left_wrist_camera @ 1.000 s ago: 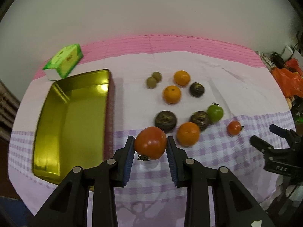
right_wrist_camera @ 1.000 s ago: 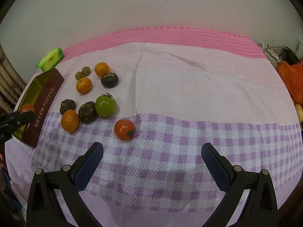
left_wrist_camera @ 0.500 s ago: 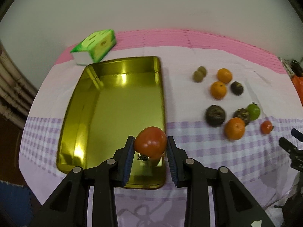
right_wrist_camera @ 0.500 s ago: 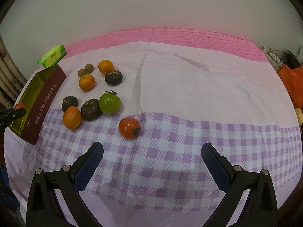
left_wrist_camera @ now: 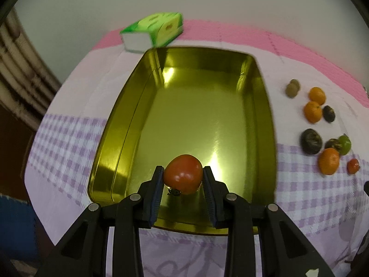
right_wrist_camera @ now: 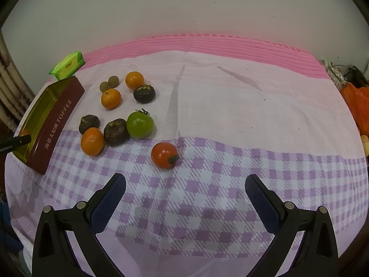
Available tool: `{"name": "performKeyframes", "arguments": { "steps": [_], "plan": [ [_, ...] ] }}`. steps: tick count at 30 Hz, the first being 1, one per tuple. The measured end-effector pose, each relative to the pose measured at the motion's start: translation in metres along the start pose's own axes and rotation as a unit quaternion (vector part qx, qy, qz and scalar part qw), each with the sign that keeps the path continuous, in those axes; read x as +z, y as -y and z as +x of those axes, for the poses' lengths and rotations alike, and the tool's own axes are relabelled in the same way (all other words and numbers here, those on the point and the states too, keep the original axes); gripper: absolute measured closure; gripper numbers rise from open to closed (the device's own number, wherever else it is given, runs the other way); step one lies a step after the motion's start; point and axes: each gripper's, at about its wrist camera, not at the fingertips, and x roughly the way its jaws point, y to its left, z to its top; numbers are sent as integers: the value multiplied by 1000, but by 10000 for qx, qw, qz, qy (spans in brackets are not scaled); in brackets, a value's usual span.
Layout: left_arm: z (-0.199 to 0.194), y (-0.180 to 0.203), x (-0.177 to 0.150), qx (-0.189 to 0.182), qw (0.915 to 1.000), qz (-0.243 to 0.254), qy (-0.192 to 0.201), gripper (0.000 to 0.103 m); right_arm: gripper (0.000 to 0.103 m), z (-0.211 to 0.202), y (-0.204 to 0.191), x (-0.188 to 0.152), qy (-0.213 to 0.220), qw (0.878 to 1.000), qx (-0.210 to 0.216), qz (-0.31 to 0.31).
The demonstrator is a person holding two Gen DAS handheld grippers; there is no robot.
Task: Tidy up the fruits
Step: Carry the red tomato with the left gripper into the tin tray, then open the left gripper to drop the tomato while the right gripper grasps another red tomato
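Fruits are seen in two places. One red tomato (left_wrist_camera: 183, 174) is clamped between the blue pads of the left gripper (left_wrist_camera: 183, 180) and is held over the near end of the gold tin tray (left_wrist_camera: 129, 127); whether it touches the tray floor cannot be told. On the tray's maroon outer wall (right_wrist_camera: 56, 124) the word "TOFFEE" is printed in pale capitals, preceded by a few smaller characters too small to be read. The other fruits are grouped on the checked tablecloth (right_wrist_camera: 230, 184) beside the tray: oranges, dark wrinkled fruits, a green tomato (right_wrist_camera: 140, 124) and a small red tomato (right_wrist_camera: 164, 155). The right gripper (right_wrist_camera: 185, 182) is held wide apart above the cloth, with nothing between its fingers. A green tissue pack (left_wrist_camera: 153, 31) lies beyond the tray's far end; its print is blurred.
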Motion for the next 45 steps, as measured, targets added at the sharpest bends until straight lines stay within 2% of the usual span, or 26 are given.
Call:
{"name": "performKeyframes", "arguments": {
  "steps": [6, 11, 19, 20, 21, 25, 27, 30, 33, 37, 41, 45],
  "plan": [
    [4, -3, -3, 115, 9999, -78, -44, 73, 1, 2, -3, -1, 38, 10000, 44, -48],
    [8, -1, -3, 183, 9998, -20, -82, 73, 1, -2, -8, -1, 274, 9994, 43, -194],
    [10, 0, -3, 172, 9998, -54, -129, 73, 1, -3, -18, 8, 408, 9981, 74, -461],
    [10, -2, -3, 174, 9997, -56, -142, 73, 4, -3, -21, 9, 450, 9975, 70, -536],
    [11, -1, -4, 183, 9997, -57, -164, 73, 11, -2, -23, 10, 447, 9972, 99, -588],
    [11, -2, -5, 199, 9996, -84, -187, 73, 21, 8, -25, 13, 271, 9968, 348, -668],
    [11, -4, -4, 192, 9996, -109, -179, 73, 30, 15, -25, 13, 165, 9966, 459, -671],
    [9, -6, -4, 160, 9996, -149, -156, 73, 38, 23, -23, 14, 40, 9961, 606, -633],
    [5, -7, -3, 84, 9998, -167, -92, 72, 39, 29, -21, 16, 4, 9964, 599, -608],
    [-4, -6, -2, 17, 9999, -140, 48, 59, 40, 34, -23, 18, -36, 9964, 590, -604],
    [-9, -4, 1, 9, 9998, -103, 143, 57, 51, 40, -30, 17, -96, 9961, 539, -699],
    [-12, -6, 2, -43, 9997, -136, 185, 55, 55, 46, -34, 15, -171, 9960, 452, -748]
  ]
}}
